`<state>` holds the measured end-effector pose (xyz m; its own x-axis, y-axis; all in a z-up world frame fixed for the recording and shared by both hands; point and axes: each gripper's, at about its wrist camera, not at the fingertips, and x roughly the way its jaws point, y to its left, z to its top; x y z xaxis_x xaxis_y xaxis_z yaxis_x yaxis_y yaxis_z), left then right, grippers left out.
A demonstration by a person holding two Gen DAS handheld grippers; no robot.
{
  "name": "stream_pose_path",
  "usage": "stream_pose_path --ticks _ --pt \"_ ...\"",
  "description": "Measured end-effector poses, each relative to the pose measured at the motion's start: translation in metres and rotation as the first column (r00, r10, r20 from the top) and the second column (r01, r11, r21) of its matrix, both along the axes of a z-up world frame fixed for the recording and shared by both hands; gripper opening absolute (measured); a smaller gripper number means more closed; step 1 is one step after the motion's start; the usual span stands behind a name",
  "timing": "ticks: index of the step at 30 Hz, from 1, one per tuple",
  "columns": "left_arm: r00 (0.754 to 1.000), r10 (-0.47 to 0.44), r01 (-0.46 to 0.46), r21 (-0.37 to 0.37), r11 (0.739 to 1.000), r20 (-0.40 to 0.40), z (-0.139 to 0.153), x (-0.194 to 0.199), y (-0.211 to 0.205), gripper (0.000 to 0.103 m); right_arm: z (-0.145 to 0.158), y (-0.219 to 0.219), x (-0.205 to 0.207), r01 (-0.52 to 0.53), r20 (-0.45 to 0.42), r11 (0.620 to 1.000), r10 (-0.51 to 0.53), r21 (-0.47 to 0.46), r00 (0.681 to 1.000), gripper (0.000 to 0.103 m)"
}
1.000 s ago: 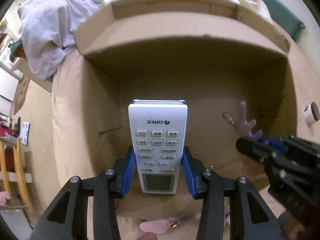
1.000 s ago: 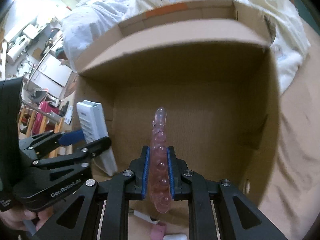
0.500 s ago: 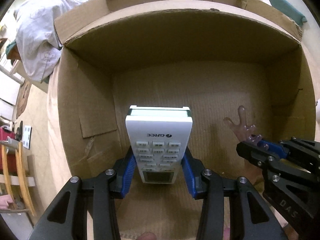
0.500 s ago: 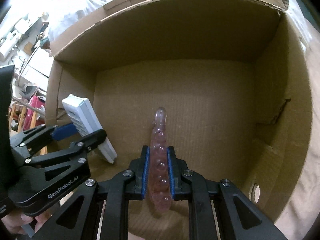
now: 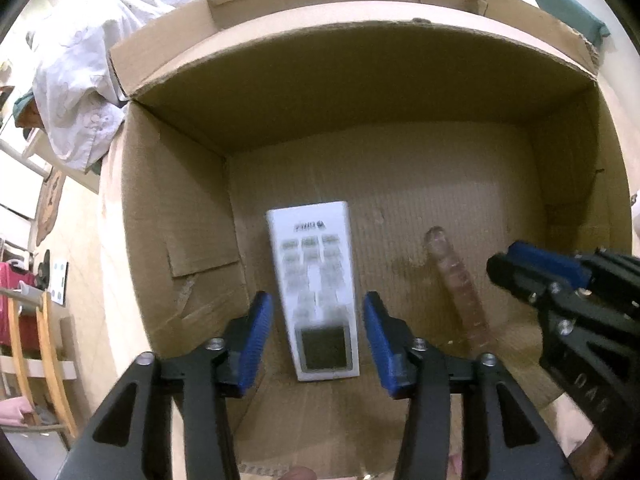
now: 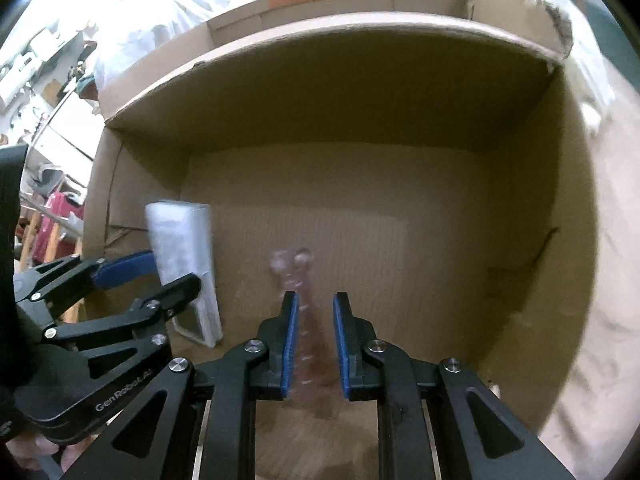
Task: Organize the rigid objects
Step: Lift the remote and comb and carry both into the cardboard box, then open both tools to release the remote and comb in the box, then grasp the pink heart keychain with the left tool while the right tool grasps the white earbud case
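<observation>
Now the biggest thing before me is the cardboard box [image 5: 180, 240], open at the top, with its flaps folded outward, and both of my tools point down into it. It stands on a beige cover, and behind it lies pale bedding [image 5: 76, 72]; I think it is a bed, but I cannot be sure. The box is where the rigid things must go, so I hold both hands above its floor and not beside it.

Next in size is the white remote control [image 5: 316, 292]. It is inside the box, toward the left wall, with the buttons facing up and the small screen nearest to me. It looks blurred, so I judge that it is dropping or just settling on the floor. My left gripper [image 5: 318, 340] is opening: the blue jaws stand apart on both sides of the remote and do not press on it.

Smaller is the clear pinkish beaded stick [image 6: 308, 320], to the right of the remote and apart from it. It is also blurred. My right gripper [image 6: 314, 344] is opening as well; the jaws show a gap on each side of the stick, so I have released it.

I let both go side by side so that they lie flat and do not cross.
</observation>
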<state>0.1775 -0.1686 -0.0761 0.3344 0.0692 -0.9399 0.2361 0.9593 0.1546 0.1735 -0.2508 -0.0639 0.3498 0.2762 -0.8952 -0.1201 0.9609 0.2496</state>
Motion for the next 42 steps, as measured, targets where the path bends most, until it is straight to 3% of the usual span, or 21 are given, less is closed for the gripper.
stream_pose_path --ticks 1,2,3,5,9,10,12,19,35,38,42 --pt "1.000 0.003 -0.003 -0.007 1.000 0.000 0.001 -0.001 -0.002 0.062 0.002 -0.001 -0.001 0.011 0.004 1.000 -0.011 -0.001 1.000 0.025" --pt "1.000 0.008 -0.008 -0.019 1.000 0.000 0.004 -0.001 -0.003 0.065 0.004 -0.001 -0.002 0.018 0.005 1.000 -0.018 0.000 1.000 0.037" --pt "1.000 0.017 -0.017 -0.016 1.000 0.003 0.007 -0.001 -0.003 0.067 0.006 -0.002 -0.002 0.024 0.008 1.000 -0.024 0.003 1.000 0.061" --pt "0.999 0.035 -0.035 -0.019 0.999 0.010 0.014 0.000 -0.002 0.074 0.013 -0.004 -0.004 0.041 0.034 0.999 -0.041 0.000 0.999 0.071" --pt "0.999 0.047 -0.046 -0.051 0.998 0.019 0.023 -0.007 0.002 0.076 0.022 -0.011 -0.001 0.045 0.062 0.999 -0.047 0.025 0.997 0.074" --pt "0.999 0.043 -0.042 -0.049 0.998 0.029 0.026 -0.008 0.000 0.089 0.026 -0.011 -0.002 0.049 0.079 0.999 -0.051 0.023 0.996 0.076" --pt "0.998 0.029 -0.026 -0.061 0.998 0.050 0.035 -0.005 -0.001 0.096 0.032 -0.009 -0.003 0.039 0.107 0.998 -0.043 0.045 0.993 0.103" --pt "0.995 0.030 -0.024 -0.068 0.997 0.093 0.039 -0.013 0.029 0.096 0.044 -0.009 0.000 0.029 0.154 0.998 -0.037 0.055 0.987 0.103" --pt "0.993 0.045 -0.033 -0.108 0.994 0.111 0.056 -0.025 0.052 0.102 0.058 -0.016 -0.010 0.053 0.178 0.996 -0.066 0.074 0.982 0.103" --pt "0.995 0.057 -0.046 -0.136 0.990 0.082 0.058 -0.033 0.061 0.102 0.067 -0.018 -0.020 0.059 0.186 0.996 -0.072 0.073 0.980 0.103" --pt "0.993 0.075 -0.063 -0.131 0.989 0.088 0.063 -0.049 0.076 0.102 0.077 -0.024 -0.039 0.099 0.205 0.995 -0.096 -0.007 0.974 0.103"
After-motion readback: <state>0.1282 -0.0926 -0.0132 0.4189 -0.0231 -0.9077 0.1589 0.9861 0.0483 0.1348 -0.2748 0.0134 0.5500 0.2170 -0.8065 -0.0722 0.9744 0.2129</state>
